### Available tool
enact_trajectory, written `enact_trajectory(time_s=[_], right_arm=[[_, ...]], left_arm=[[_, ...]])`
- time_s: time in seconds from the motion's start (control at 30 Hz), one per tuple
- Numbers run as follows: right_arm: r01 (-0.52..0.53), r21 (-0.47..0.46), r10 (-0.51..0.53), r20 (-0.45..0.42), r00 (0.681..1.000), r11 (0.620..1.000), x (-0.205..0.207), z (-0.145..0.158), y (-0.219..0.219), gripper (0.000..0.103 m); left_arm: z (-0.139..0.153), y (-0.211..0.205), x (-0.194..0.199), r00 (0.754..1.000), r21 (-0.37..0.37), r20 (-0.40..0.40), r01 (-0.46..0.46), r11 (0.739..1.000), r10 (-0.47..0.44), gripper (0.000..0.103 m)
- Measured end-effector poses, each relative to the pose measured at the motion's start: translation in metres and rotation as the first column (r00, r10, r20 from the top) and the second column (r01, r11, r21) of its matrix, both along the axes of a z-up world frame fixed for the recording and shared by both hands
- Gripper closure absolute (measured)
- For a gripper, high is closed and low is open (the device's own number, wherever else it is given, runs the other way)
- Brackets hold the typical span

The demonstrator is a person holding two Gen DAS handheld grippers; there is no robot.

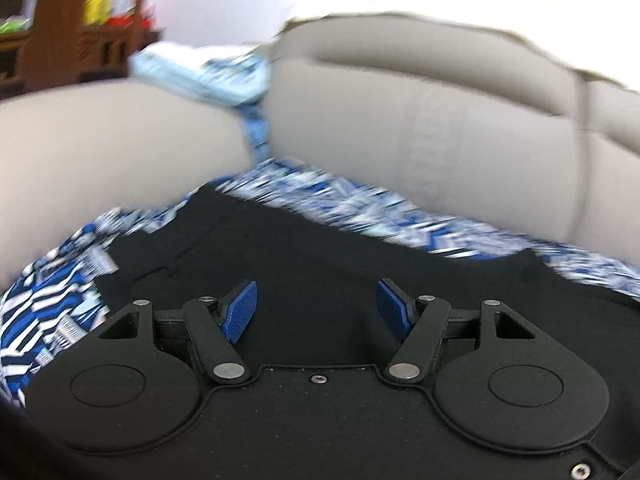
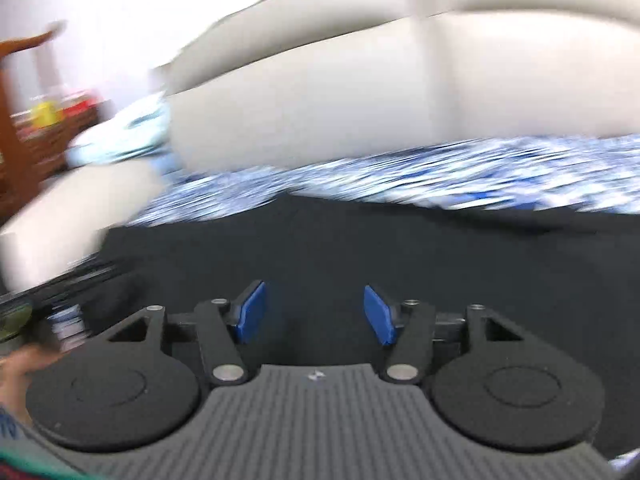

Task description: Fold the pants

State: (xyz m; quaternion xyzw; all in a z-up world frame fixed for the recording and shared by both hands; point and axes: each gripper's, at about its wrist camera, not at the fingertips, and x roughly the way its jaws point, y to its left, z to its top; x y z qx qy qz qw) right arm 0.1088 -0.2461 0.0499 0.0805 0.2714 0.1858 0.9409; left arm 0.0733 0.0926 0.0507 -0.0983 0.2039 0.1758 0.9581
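Black pants [image 1: 328,248] lie spread flat on a blue-and-white patterned cover [image 1: 52,300] over a sofa seat. My left gripper [image 1: 316,308] hovers above the dark cloth, its blue pads [image 1: 240,312] wide apart with nothing between them. In the right wrist view the same pants [image 2: 360,248] fill the middle, and my right gripper [image 2: 316,312] is open over them, its pads [image 2: 252,312] holding no cloth. Both views are blurred by motion.
Beige sofa back cushions [image 1: 420,120] rise behind the pants, with an armrest [image 1: 100,140] at the left. A light blue folded cloth [image 1: 192,76] lies on the armrest's far end. Wooden furniture [image 1: 52,32] stands at far left. A hand [image 2: 16,372] and the other gripper's body show at the right view's left edge.
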Motion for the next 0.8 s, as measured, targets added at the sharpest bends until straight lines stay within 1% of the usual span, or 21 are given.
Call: enact_trajectory(time_s=[0.03, 0.07, 0.1, 0.17, 0.23, 0.27, 0.3, 0.37, 0.4, 0.43, 0.47, 0.5, 0.53, 0.57, 0.6, 0.63, 0.67, 0.7, 0.73, 0.77, 0.8], right_arm=[[0.08, -0.029, -0.08, 0.0, 0.997, 0.996, 0.004, 0.001, -0.013, 0.033], [0.16, -0.06, -0.16, -0.001, 0.987, 0.985, 0.009, 0.001, -0.027, 0.035], [0.22, -0.092, -0.222, -0.004, 0.975, 0.971, 0.014, 0.0, -0.04, 0.04], [0.286, -0.144, -0.293, -0.027, 0.956, 0.947, 0.027, -0.005, -0.059, 0.044], [0.333, -0.185, -0.346, -0.043, 0.937, 0.925, 0.04, -0.011, -0.075, 0.045], [0.344, -0.204, -0.36, -0.046, 0.932, 0.916, 0.046, -0.013, -0.078, 0.045], [0.35, -0.226, -0.369, -0.047, 0.928, 0.909, 0.052, -0.015, -0.082, 0.045], [0.334, -0.259, -0.36, -0.058, 0.931, 0.906, 0.068, -0.018, -0.085, 0.045], [0.325, -0.268, -0.354, -0.067, 0.933, 0.907, 0.077, -0.019, -0.088, 0.047], [0.326, -0.266, -0.355, -0.069, 0.932, 0.907, 0.084, -0.018, -0.09, 0.054], [0.334, -0.251, -0.361, -0.066, 0.93, 0.908, 0.091, -0.017, -0.093, 0.056], [0.354, -0.218, -0.375, -0.063, 0.925, 0.91, 0.097, -0.016, -0.1, 0.058], [0.377, -0.162, -0.39, -0.058, 0.919, 0.912, 0.102, -0.014, -0.109, 0.058], [0.384, -0.093, -0.389, -0.05, 0.92, 0.919, 0.104, -0.013, -0.118, 0.058], [0.382, 0.009, -0.381, -0.041, 0.924, 0.924, 0.104, -0.013, -0.129, 0.058], [0.375, 0.097, -0.373, -0.037, 0.927, 0.922, 0.102, -0.012, -0.137, 0.058], [0.371, 0.155, -0.37, -0.034, 0.928, 0.916, 0.099, -0.012, -0.143, 0.058], [0.37, 0.176, -0.372, -0.026, 0.928, 0.912, 0.096, -0.012, -0.145, 0.058], [0.369, 0.161, -0.372, -0.015, 0.928, 0.915, 0.092, -0.01, -0.142, 0.05], [0.362, 0.117, -0.365, -0.001, 0.931, 0.925, 0.089, -0.008, -0.139, 0.043], [0.354, 0.067, -0.355, -0.009, 0.935, 0.933, 0.087, -0.008, -0.136, 0.036]], left_arm=[[0.006, -0.013, -0.005, 0.998, 0.003, 0.021, 0.054, 0.999, -0.054, 0.039], [0.011, -0.026, -0.01, 0.994, -0.003, 0.034, 0.108, 0.994, -0.108, 0.039], [0.016, -0.038, -0.013, 0.984, -0.017, 0.048, 0.175, 0.984, -0.174, 0.039], [0.02, -0.067, -0.018, 0.946, -0.041, 0.06, 0.32, 0.947, -0.317, 0.039], [0.014, -0.097, -0.016, 0.9, -0.034, 0.042, 0.436, 0.899, -0.434, 0.04], [0.008, -0.112, -0.014, 0.88, -0.015, 0.029, 0.474, 0.88, -0.473, 0.042], [0.001, -0.125, -0.011, 0.868, 0.005, 0.003, 0.497, 0.868, -0.497, 0.042], [-0.015, -0.142, -0.004, 0.854, 0.021, -0.063, 0.519, 0.854, -0.517, 0.044], [-0.022, -0.145, 0.001, 0.852, 0.018, -0.101, 0.517, 0.856, -0.513, 0.044], [-0.03, -0.146, 0.005, 0.853, 0.015, -0.142, 0.509, 0.86, -0.503, 0.047], [-0.034, -0.147, 0.001, 0.857, 0.059, -0.114, 0.511, 0.857, -0.503, 0.047], [-0.037, -0.15, -0.002, 0.854, 0.105, -0.131, 0.518, 0.849, -0.504, 0.046], [-0.038, -0.152, -0.005, 0.851, 0.131, -0.132, 0.524, 0.842, -0.509, 0.046], [-0.038, -0.152, -0.006, 0.848, 0.139, -0.138, 0.528, 0.838, -0.512, 0.046], [-0.038, -0.152, -0.006, 0.847, 0.138, -0.141, 0.53, 0.837, -0.513, 0.046], [-0.037, -0.151, -0.005, 0.846, 0.13, -0.146, 0.531, 0.837, -0.513, 0.046], [-0.035, -0.152, -0.004, 0.846, 0.116, -0.153, 0.529, 0.841, -0.511, 0.046], [-0.031, -0.152, -0.001, 0.846, 0.098, -0.163, 0.525, 0.845, -0.507, 0.046], [-0.027, -0.153, 0.003, 0.844, 0.083, -0.179, 0.525, 0.847, -0.506, 0.046], [-0.023, -0.153, 0.007, 0.84, 0.072, -0.193, 0.527, 0.847, -0.507, 0.046], [-0.018, -0.152, 0.011, 0.836, 0.058, -0.203, 0.53, 0.846, -0.51, 0.047]])
